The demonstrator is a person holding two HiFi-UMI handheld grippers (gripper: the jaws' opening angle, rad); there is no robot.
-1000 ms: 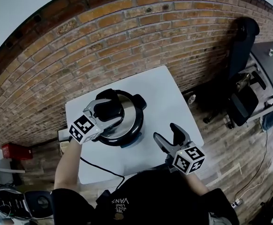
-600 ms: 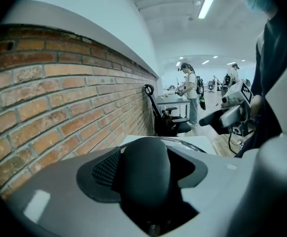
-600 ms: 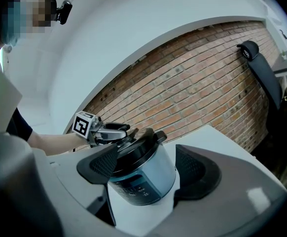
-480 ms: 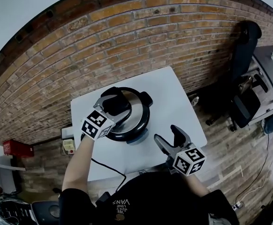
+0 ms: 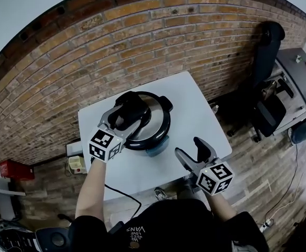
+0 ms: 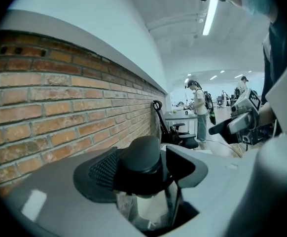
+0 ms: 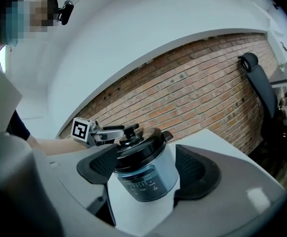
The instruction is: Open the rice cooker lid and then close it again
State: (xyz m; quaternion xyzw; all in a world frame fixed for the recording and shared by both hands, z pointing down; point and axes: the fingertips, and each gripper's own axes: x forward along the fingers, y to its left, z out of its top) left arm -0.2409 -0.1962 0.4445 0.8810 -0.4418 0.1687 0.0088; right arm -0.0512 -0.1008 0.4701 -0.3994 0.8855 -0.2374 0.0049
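Observation:
A black-lidded rice cooker (image 5: 154, 124) stands on the white table (image 5: 195, 109), lid down. My left gripper (image 5: 126, 112) reaches over it from the left, its jaws on either side of the black lid handle (image 5: 134, 109). In the left gripper view the handle knob (image 6: 142, 157) fills the gap of that gripper (image 6: 143, 169) and both pads touch it. My right gripper (image 5: 187, 147) hangs open near the table's front right edge with nothing in it. The right gripper view looks between its open jaws (image 7: 148, 174) at the cooker's front panel (image 7: 144, 181), and the left gripper (image 7: 126, 130) sits on the lid.
A brick wall (image 5: 142, 35) runs behind the table. A black office chair (image 5: 266, 114) and a grey desk (image 5: 300, 72) stand to the right. A black cable (image 5: 116, 190) trails off the table's front. A red box (image 5: 13, 168) lies on the floor at the left.
My left gripper has slid a little further over the lid, with its jaws settled round the handle. The right gripper has hardly moved.

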